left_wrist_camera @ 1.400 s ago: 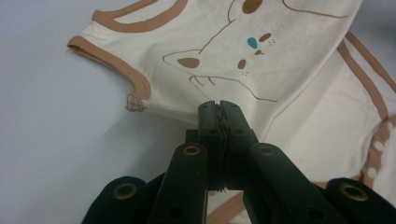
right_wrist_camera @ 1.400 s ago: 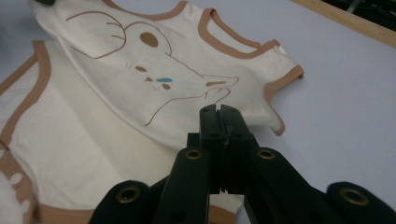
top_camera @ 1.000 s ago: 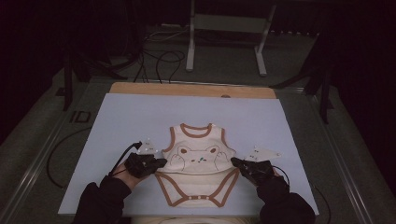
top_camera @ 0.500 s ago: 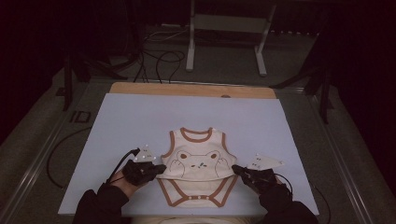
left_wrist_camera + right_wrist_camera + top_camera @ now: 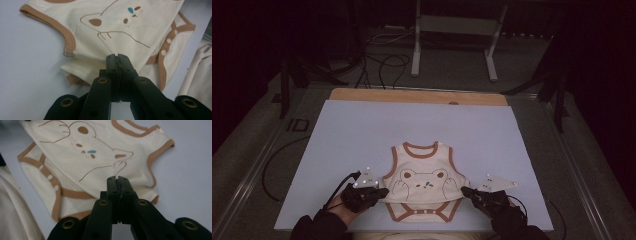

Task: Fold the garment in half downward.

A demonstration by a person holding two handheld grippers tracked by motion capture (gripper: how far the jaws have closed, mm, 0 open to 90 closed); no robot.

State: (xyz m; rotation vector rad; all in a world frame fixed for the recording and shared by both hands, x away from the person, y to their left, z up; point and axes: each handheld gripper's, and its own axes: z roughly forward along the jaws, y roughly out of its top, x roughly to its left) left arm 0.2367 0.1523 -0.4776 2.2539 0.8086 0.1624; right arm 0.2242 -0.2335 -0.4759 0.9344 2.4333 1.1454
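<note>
A cream baby bodysuit (image 5: 424, 175) with brown trim and a bear print lies flat on the pale lavender sheet (image 5: 412, 125), neck hole away from me. My left gripper (image 5: 384, 191) is shut on its left side edge just below the armhole. In the left gripper view the jaws (image 5: 117, 55) meet with cream fabric (image 5: 120, 22) pinched at their tips. My right gripper (image 5: 464, 190) is shut on the opposite side edge. The right gripper view shows its closed tips (image 5: 117, 178) biting the cloth (image 5: 100, 145) near the bear's paw. The snap crotch flap points toward me.
The sheet covers a wooden table whose bare far strip (image 5: 412, 95) shows. Beyond it on the floor stand a metal frame (image 5: 452, 45) and loose cables (image 5: 382, 60). Pale cloth (image 5: 197, 70) hangs at the near edge, close to the snap flap.
Both hands have drawn back toward the near edge, and the bodysuit has slid the same way with them. Both grips are unchanged.
</note>
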